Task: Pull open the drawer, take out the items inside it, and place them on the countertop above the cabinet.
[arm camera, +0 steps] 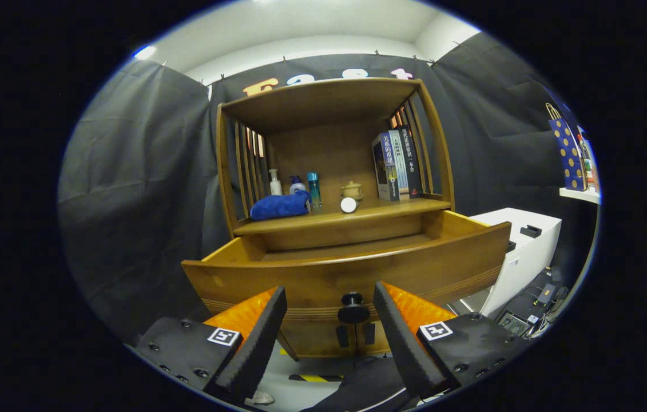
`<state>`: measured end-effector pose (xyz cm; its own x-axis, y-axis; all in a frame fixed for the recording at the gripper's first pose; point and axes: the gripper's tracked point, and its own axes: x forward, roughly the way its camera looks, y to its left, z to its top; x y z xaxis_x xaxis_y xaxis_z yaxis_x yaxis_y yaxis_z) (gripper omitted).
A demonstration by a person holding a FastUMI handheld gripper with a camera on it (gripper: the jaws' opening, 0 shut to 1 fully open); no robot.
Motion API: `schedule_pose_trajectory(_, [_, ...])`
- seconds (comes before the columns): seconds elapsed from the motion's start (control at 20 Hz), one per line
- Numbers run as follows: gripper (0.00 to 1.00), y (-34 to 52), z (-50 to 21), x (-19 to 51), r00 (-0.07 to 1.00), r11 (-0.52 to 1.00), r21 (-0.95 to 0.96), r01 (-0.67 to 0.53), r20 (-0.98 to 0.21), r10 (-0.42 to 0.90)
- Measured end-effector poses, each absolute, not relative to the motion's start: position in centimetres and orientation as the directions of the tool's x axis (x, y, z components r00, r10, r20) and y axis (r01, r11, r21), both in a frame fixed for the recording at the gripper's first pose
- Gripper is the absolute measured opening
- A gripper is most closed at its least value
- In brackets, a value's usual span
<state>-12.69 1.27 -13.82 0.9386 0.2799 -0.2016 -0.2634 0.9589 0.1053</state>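
Between the fingers of the gripper (330,306), spread wide and holding nothing, sits the dark knob (353,309) of the pulled-out drawer (277,280). On the tabletop (392,209) above, from 11 to 1 o'clock, stand a blue cloth (281,206), bottles (313,189), a white disc (348,205), and books (396,166).

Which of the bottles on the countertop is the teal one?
The teal bottle is the one nearest the books, just past the blue cloth; the other two are whitish. The gripper stands open around the drawer knob.
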Motion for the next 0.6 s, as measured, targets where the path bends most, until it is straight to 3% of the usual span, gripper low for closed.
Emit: schedule_pose_trajectory(0.6, [0.99,2.6,-15.6,-8.6,0.935,0.964,0.074,-0.256,-0.236,0.266])
